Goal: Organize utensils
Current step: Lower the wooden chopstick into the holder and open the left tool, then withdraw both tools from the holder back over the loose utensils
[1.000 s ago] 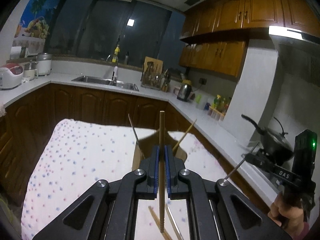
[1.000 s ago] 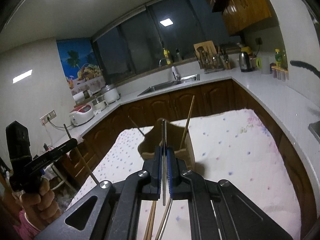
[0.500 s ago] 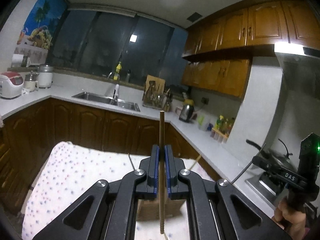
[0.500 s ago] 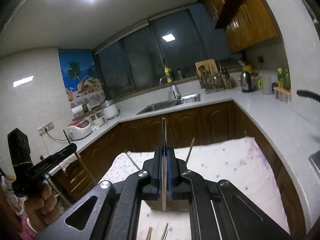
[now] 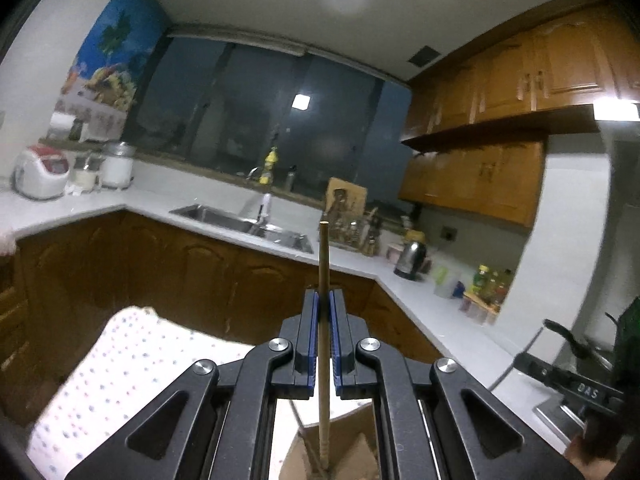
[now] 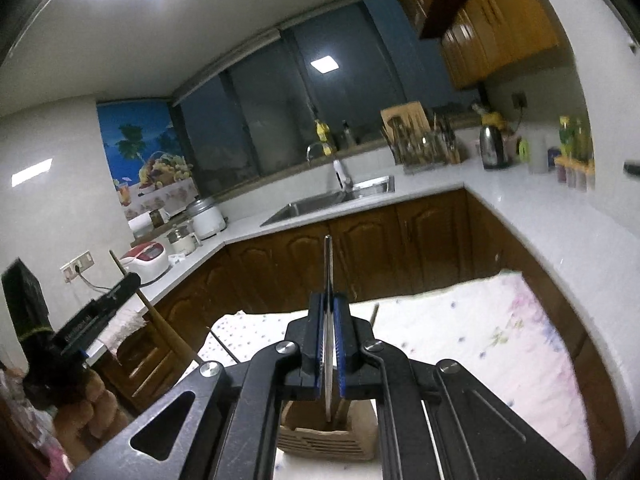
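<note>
The left tool (image 5: 324, 340) is clamped on a slim wooden chopstick (image 5: 323, 320) that stands upright between its blue pads, the lower end hanging just over the open mouth of a brown wooden utensil holder (image 5: 340, 456) at the near edge of the view. The right tool (image 6: 329, 344) pinches a thin silvery metal chopstick (image 6: 328, 320) the same way, its lower tip above the slatted front of that holder (image 6: 328, 440). The holder stands on a table under a white cloth with small coloured dots (image 6: 480, 344).

Both sticks are light and stiff. The metal one is likely slick and could slide through the pads or swing about a single grip point. The wooden one gives more friction. A hold near the middle, as now, keeps each balanced; gripping too near an end would let it tip. Each should drop cleanly once its tip is inside the mouth.
</note>
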Demonstrator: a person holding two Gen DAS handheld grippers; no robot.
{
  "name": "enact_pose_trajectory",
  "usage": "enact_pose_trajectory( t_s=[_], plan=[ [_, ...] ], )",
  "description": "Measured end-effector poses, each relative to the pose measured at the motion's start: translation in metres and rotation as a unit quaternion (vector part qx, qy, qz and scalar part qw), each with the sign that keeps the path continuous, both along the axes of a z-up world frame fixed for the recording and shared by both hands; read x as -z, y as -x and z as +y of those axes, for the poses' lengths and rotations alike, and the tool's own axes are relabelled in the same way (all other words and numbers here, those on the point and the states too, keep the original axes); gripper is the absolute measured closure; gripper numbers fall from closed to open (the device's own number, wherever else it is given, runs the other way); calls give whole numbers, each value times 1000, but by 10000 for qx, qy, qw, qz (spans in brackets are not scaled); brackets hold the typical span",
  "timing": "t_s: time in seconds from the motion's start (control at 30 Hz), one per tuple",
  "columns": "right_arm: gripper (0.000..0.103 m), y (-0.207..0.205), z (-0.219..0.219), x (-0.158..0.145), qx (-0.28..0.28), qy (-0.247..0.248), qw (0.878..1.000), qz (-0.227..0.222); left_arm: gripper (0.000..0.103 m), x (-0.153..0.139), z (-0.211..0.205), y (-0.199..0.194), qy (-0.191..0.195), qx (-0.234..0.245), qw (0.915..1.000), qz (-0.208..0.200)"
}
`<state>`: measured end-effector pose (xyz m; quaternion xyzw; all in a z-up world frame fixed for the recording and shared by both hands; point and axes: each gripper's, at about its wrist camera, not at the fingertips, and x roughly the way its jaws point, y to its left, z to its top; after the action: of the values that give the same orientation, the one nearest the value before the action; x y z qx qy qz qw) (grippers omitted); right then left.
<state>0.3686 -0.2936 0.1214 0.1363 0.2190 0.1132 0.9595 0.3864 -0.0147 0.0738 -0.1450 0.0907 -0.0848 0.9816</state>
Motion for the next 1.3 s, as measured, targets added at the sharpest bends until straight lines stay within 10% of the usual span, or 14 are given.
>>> enact_pose_trajectory(
  t_s=[0.37,1.0,1.07,1.13,1.3],
  plan=[
    [98,-34,3,66,-24,-191,9972,721,99,73,-28,-45,261,45,9977,623],
    [91,-44,5,79,-60,-200,9951,971,96,55,-12,-56,-61,258,9935,1109],
    [78,-41,5,78,-89,-230,9952,950,91,53,-10,-55,-38,275,9932,1132],
    [53,-36,5,74,-134,-327,9955,878,64,51,-6,-50,24,236,9932,1136],
    [44,-11,0,57,-112,-479,9970,590,45,46,6,-24,37,191,9946,1017]
  ],
)
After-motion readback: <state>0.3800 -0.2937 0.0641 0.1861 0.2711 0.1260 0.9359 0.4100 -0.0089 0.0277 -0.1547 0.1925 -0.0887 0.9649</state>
